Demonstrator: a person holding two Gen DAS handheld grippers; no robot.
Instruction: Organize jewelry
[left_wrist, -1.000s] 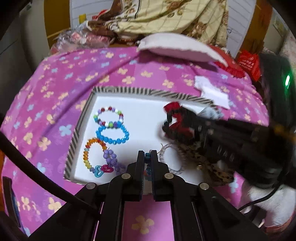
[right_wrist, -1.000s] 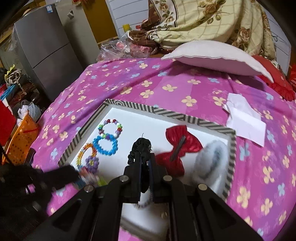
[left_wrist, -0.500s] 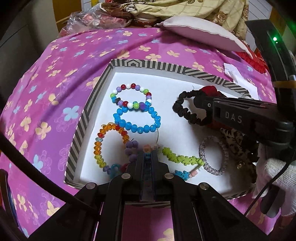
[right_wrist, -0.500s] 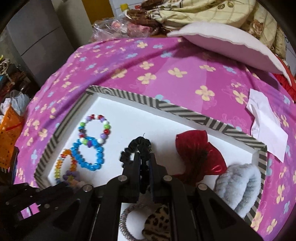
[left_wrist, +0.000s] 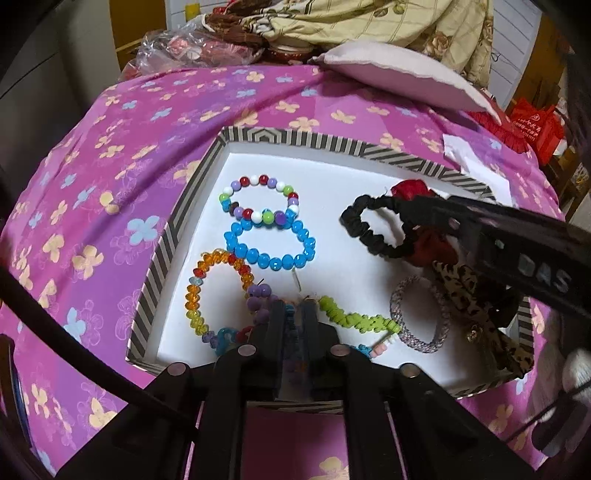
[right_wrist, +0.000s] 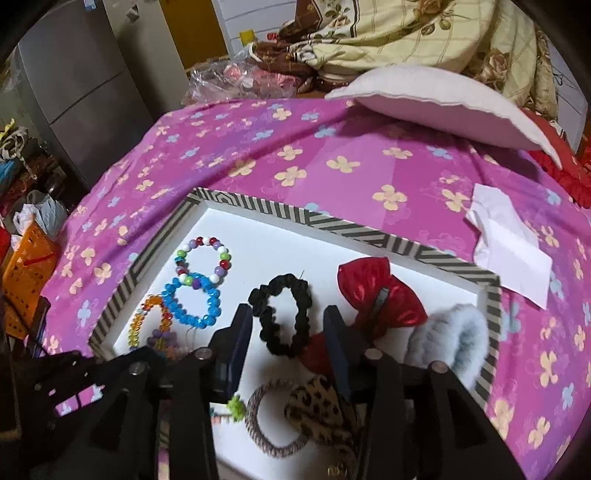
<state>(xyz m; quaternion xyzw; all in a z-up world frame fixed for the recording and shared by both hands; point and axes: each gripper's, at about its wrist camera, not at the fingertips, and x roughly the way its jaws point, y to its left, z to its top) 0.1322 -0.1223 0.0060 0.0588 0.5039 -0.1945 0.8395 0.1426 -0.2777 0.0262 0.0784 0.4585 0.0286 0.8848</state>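
A white tray with a striped rim (left_wrist: 162, 251) (right_wrist: 258, 206) lies on the pink bedspread. In it lie a multicolour bead bracelet (left_wrist: 258, 199) (right_wrist: 205, 258), a blue bead bracelet (left_wrist: 269, 247) (right_wrist: 194, 302), an orange bead bracelet (left_wrist: 214, 291) and a black scrunchie (left_wrist: 373, 229) (right_wrist: 284, 314). My left gripper (left_wrist: 293, 314) is shut on a strand of small blue and green beads (left_wrist: 354, 319) at the tray's near edge. My right gripper (right_wrist: 288, 317) is open, its fingers either side of the black scrunchie, which lies flat.
A red bow clip (right_wrist: 380, 295), a grey fluffy scrunchie (right_wrist: 450, 339), a leopard-print scrunchie (right_wrist: 321, 410) and a woven hair tie (right_wrist: 269, 421) fill the tray's right side. A white pillow (right_wrist: 443, 103) and a paper (right_wrist: 509, 243) lie beyond.
My right gripper has opened and let go of the black scrunchie, which now lies on the tray floor. My left gripper stays shut on the bead strand at the near edge.
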